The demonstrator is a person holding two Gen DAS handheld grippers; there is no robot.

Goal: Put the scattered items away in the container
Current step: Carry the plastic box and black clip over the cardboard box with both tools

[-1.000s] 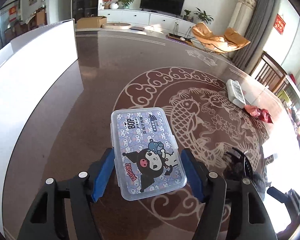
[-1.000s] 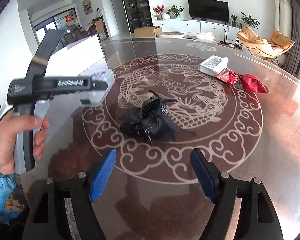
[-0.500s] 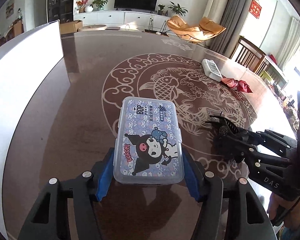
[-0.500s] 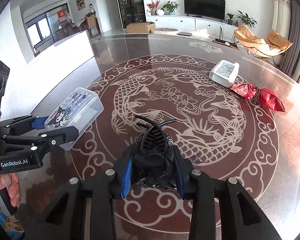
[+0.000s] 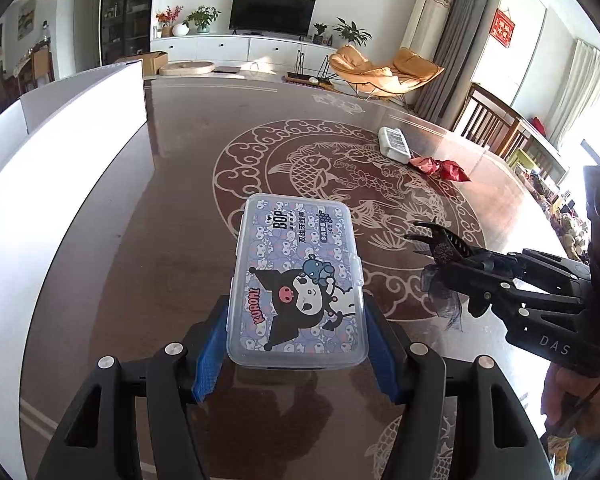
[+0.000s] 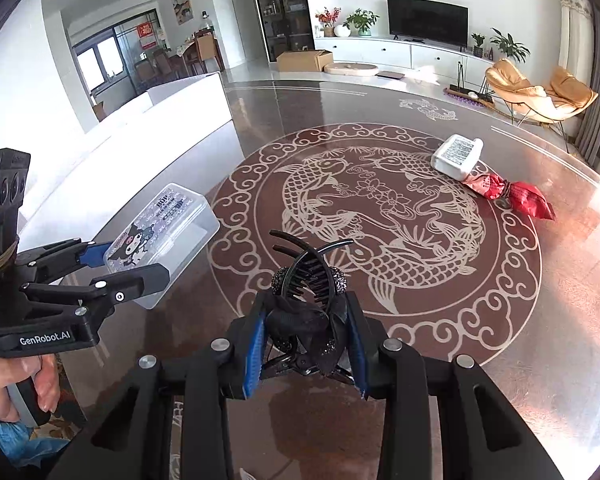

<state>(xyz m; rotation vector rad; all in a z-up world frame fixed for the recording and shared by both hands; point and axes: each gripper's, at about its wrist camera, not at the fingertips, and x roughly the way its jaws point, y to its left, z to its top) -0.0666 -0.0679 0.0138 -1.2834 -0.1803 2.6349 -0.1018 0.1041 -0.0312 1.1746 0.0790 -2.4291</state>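
While I've got both grippers up over the table (image 5: 148, 208), here's how it looks from my end. My left gripper (image 5: 296, 344) is clamped on the clear plastic box (image 5: 298, 276), the one with the cartoon character on the lid. The blue pads (image 5: 208, 360) press its two long sides near the end closest to me, so the box's long axis runs straight out along the fingers, pointing away toward the far side of the table. The lid faces up and the printed text sits at the far end. In the right wrist view the same box (image 6: 168, 232) hangs clear of the tabletop, tilted, just beside the big white container (image 6: 148, 136) along the table's left edge.

My right gripper (image 6: 306, 344) is closed on the black hair claw clip (image 6: 310, 300). The pads squeeze the bow-covered body from either side, and the curved teeth stick out forward and upward past the fingertips, so its long axis lines up roughly with the gripper too. From the left camera I can see that clip (image 5: 440, 256) held above the fish pattern, teeth pointing left.

Lying on the table further out: a white bottle (image 6: 458, 156) on its side, and touching it a red wrapped bundle (image 6: 512, 194), long axis running left-right.
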